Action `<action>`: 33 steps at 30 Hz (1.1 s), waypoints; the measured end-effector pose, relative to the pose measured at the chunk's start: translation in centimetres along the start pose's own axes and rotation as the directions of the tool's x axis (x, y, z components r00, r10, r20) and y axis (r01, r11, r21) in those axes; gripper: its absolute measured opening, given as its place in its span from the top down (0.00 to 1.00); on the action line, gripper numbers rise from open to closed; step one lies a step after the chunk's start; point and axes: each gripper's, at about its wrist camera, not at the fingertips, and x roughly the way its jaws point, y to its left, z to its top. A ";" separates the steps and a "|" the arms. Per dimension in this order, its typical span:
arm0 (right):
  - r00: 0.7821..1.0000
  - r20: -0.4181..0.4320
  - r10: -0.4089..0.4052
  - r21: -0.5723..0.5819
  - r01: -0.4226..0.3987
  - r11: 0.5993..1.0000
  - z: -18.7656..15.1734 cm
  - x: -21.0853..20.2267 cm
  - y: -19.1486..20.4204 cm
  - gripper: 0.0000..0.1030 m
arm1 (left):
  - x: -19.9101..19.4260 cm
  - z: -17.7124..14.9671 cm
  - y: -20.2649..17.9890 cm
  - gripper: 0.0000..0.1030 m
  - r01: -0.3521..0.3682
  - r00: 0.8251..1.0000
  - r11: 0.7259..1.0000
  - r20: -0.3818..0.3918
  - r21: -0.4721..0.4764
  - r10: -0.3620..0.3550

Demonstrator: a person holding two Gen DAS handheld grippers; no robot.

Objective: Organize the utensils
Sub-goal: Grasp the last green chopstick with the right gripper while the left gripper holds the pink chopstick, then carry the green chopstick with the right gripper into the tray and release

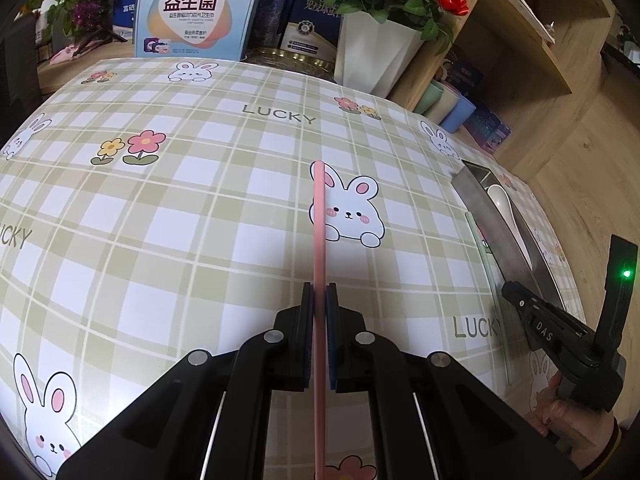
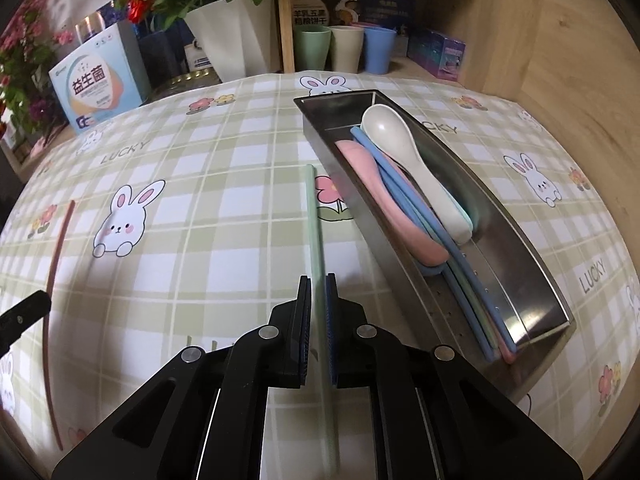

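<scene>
1. Two black fingers of the left gripper [image 1: 320, 300] are squeezing a pink chopstick [image 1: 319, 232], which is pointing straight ahead over the checked tablecloth [image 1: 180, 220] toward a printed bunny.
2. Fingers of the right gripper [image 2: 319, 292] are sitting close on both sides of a green chopstick [image 2: 316, 216]; whether they are pressing it, I cannot tell.
3. That green chopstick is lying on the cloth just beside the left wall of the metal tray [image 2: 520, 240].
4. Sitting near the right edge of the table, the tray is holding a white spoon [image 2: 404, 152], a pink spoon [image 2: 384, 208] and blue chopsticks [image 2: 404, 200] (all lying lengthwise, the white spoon on top).
5. Past the far edge, a white flower pot [image 2: 228, 36] with red flowers and a blue box [image 2: 100, 80] are standing.
6. Three cups [image 2: 348, 48] are waiting on a shelf past the far right corner.
</scene>
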 end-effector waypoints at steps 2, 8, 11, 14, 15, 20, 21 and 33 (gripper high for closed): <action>1.000 -0.010 0.006 0.000 -0.006 1.000 -0.1 0.3 0.1 0.92 | 0.0 0.0 0.1 0.95 0.000 1.000 1.000 0.000 -0.003 0.000; 1.000 -0.029 -0.001 0.019 0.002 1.000 0.3 1.3 0.2 0.92 | -0.1 -0.1 0.2 0.95 0.003 1.000 1.000 -0.001 -0.003 -0.003; 0.999 -0.042 -0.008 0.044 0.010 0.999 0.7 1.9 -0.1 0.92 | -0.1 -0.1 0.2 0.95 0.003 1.000 1.000 -0.002 -0.005 -0.003; 0.999 -0.047 0.002 0.080 0.002 0.997 0.8 2.3 -0.5 0.89 | -0.2 -0.1 0.2 0.95 0.002 1.000 1.000 -0.001 -0.006 -0.002; 0.999 -0.047 0.002 0.080 0.002 0.997 0.9 2.4 -0.5 0.89 | -0.2 -0.1 0.2 0.95 0.002 1.000 1.000 -0.002 -0.005 -0.002; 0.999 -0.047 0.014 0.050 -0.012 0.999 0.9 2.4 -0.3 0.91 | -0.1 -0.2 0.2 0.95 -0.001 1.000 1.000 -0.004 -0.004 0.001; 0.998 -0.048 0.027 0.044 -0.025 0.999 0.9 2.3 -0.2 0.92 | -0.2 -0.2 0.2 0.95 -0.002 1.000 1.000 -0.005 -0.002 0.002; 0.996 -0.007 0.090 -0.165 -0.090 0.982 -1.2 0.8 2.4 0.94 | -0.1 -0.4 0.4 0.95 -0.025 1.000 1.000 -0.014 0.000 0.025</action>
